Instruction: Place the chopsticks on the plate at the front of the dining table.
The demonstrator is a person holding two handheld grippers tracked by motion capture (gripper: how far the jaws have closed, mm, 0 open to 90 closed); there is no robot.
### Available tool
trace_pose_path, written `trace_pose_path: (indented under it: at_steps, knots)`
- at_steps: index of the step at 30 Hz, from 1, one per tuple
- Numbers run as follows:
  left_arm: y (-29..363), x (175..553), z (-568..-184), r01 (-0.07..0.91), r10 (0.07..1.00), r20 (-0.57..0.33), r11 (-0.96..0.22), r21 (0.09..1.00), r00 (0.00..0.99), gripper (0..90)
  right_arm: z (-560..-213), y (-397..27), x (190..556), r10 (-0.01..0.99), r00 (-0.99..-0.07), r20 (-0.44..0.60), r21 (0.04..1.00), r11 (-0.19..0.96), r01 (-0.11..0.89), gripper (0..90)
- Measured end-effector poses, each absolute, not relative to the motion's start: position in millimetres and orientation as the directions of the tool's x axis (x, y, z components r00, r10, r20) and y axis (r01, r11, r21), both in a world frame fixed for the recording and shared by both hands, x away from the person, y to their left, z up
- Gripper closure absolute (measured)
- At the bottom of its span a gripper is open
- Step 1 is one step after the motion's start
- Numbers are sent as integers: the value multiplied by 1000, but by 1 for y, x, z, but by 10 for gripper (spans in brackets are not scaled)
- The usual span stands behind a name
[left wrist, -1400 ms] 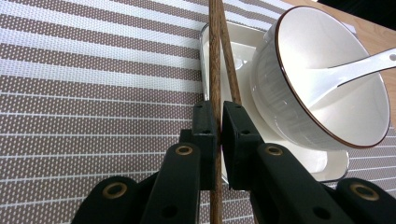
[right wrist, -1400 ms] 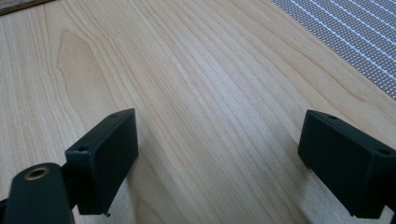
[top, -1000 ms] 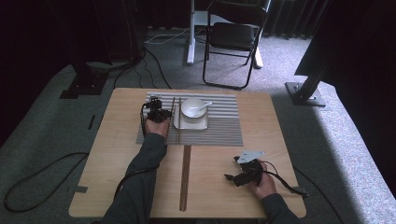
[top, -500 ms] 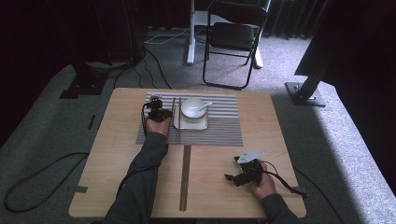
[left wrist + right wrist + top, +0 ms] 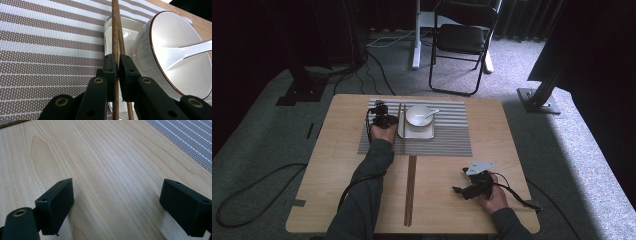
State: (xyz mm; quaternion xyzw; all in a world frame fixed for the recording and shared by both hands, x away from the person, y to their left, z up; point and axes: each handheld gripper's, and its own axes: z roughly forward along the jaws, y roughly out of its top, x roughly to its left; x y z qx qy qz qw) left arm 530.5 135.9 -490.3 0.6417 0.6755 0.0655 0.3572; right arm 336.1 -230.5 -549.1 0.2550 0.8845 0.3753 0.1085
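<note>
Two brown chopsticks (image 5: 115,30) lie on the striped placemat (image 5: 50,50), just left of a white plate (image 5: 125,27). My left gripper (image 5: 117,58) is shut on one of them; the second stick slants past behind its right jaw. On the plate stands a white bowl (image 5: 175,62) with a white spoon (image 5: 190,50) in it. In the high view the left gripper (image 5: 387,119) is on the mat's left part beside the chopsticks (image 5: 401,130) and the bowl (image 5: 419,116). My right gripper (image 5: 117,195) is open over bare wood with nothing between its jaws, at the table's near right (image 5: 459,190).
A long dark wooden strip (image 5: 410,190) lies lengthwise on the table (image 5: 327,165) between my two arms. A cable trails from the right gripper toward the table's right edge. On the floor beyond the far edge stands a folding chair (image 5: 462,40).
</note>
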Motion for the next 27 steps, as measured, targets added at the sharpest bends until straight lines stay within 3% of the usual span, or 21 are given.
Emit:
trace_pose_path:
  at_steps: [27]
  knots:
    - [132, 543, -506, 842, 870, -492, 234, 487, 42, 843, -549, -230, 336, 533, -846, 0, 719, 588, 370, 117]
